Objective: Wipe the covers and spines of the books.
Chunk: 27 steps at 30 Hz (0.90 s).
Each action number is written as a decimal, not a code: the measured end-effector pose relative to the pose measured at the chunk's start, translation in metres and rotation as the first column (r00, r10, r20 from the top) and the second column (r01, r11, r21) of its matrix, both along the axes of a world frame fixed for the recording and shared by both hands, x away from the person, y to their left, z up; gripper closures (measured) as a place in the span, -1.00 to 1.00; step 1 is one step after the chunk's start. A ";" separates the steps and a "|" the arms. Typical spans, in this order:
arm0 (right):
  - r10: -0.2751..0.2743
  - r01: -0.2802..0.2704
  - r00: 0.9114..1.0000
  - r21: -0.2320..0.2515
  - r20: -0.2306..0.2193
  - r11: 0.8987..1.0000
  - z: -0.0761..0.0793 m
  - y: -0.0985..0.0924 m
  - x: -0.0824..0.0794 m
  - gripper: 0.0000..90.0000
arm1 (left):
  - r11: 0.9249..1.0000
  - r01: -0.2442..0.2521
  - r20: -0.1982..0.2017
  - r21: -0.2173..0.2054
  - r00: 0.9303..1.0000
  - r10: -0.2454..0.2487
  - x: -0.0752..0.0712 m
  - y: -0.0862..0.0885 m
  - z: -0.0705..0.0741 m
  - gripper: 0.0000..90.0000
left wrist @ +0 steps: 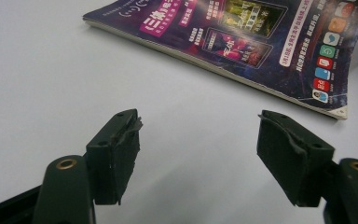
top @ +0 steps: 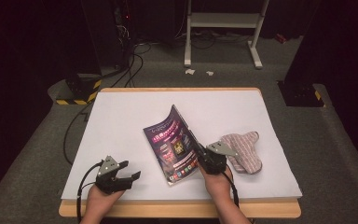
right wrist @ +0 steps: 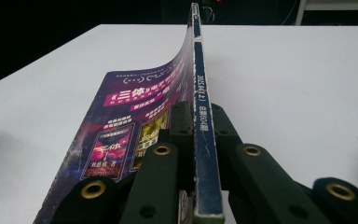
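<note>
A magazine (top: 173, 143) with a dark purple cover lies near the middle of the white table top (top: 121, 116), its right, spine side lifted off the surface. My right gripper (top: 204, 158) is shut on that spine edge; in the right gripper view the blue spine (right wrist: 200, 116) runs straight up between the two closed black jaws. My left gripper (top: 123, 176) stands open over bare table at the front left, a hand's width left of the magazine. In the left gripper view its pads (left wrist: 116, 154) are wide apart with nothing between them, and the magazine (left wrist: 242, 42) lies beyond.
A striped pinkish cloth (top: 244, 150) lies crumpled on the table just right of my right gripper. Cables trail off the table's left side to the floor. A white stand (top: 223, 28) is on the floor behind the table.
</note>
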State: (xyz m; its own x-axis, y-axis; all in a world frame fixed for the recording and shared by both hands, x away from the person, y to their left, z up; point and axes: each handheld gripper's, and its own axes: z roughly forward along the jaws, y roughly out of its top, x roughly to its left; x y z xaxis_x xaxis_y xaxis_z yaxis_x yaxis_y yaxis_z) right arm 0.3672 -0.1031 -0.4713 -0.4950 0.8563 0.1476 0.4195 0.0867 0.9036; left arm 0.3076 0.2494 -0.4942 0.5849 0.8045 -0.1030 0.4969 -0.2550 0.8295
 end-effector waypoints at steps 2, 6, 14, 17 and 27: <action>0.000 0.000 1.000 0.006 0.000 1.000 0.001 0.000 0.001 0.87 | 1.000 0.010 -0.001 -0.003 1.000 -0.010 0.002 -0.002 0.000 -0.34; -0.001 0.001 1.000 0.015 -0.007 1.000 0.002 -0.001 0.004 0.87 | 1.000 0.019 -0.001 0.016 1.000 -0.019 0.006 -0.004 -0.001 -0.34; 0.009 -0.010 1.000 0.038 0.027 0.999 0.016 0.004 0.004 0.88 | 1.000 0.022 0.024 -0.010 0.999 -0.022 0.004 -0.002 0.002 -0.36; 0.019 -0.021 0.999 0.047 0.049 0.999 0.025 0.008 0.004 0.88 | 1.000 0.009 0.047 -0.021 0.999 -0.008 0.003 -0.001 0.005 -0.38; 0.050 -0.057 0.993 0.062 0.103 0.996 0.047 0.019 0.004 0.88 | 1.000 -0.027 0.036 -0.009 0.999 0.027 0.002 0.005 0.002 -0.54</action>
